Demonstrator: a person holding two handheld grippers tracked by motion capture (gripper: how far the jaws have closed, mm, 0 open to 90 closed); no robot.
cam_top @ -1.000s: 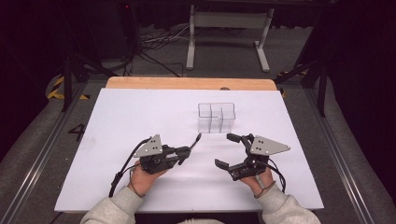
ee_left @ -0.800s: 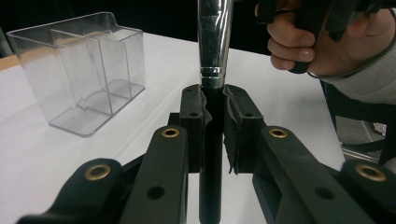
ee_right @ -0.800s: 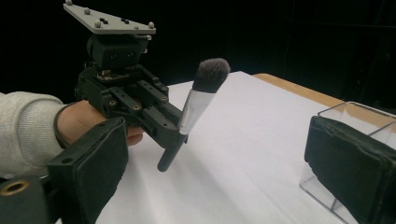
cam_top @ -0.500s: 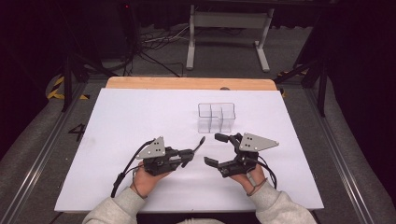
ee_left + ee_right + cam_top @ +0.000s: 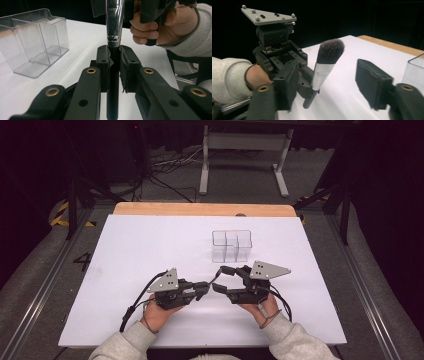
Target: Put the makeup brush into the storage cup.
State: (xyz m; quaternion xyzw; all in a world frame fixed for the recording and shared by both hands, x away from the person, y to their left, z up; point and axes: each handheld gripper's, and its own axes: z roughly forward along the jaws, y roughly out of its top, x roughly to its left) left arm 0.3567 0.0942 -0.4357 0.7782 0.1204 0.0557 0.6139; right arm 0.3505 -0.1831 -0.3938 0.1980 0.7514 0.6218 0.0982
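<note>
A: Brush [image 5: 322, 72] sits clamped in the left tool [image 5: 204, 288], held by its black handle; chrome ferrule and dark bristle head stick out past the pads. Location?

B: Worktop [image 5: 150, 245], near edge, roughly 6 o'clock from the clear box [image 5: 231, 245]. In the high view the brush spans the small gap between the two tools.

A: Right tool [image 5: 222, 279]?

B: Spread wide, nothing between its pads. In its own view the brush head stands between its jaws without touching either.

A: Left tool's view?

B: Pads [image 5: 103, 65] pinch the handle [image 5: 113, 82] just below the ferrule [image 5: 114, 22]. Right hand [image 5: 160, 27] at 1 o'clock beyond it.

A: Box?

B: Three-compartment, transparent, upright, well apart from both tools toward 12 o'clock.
</note>
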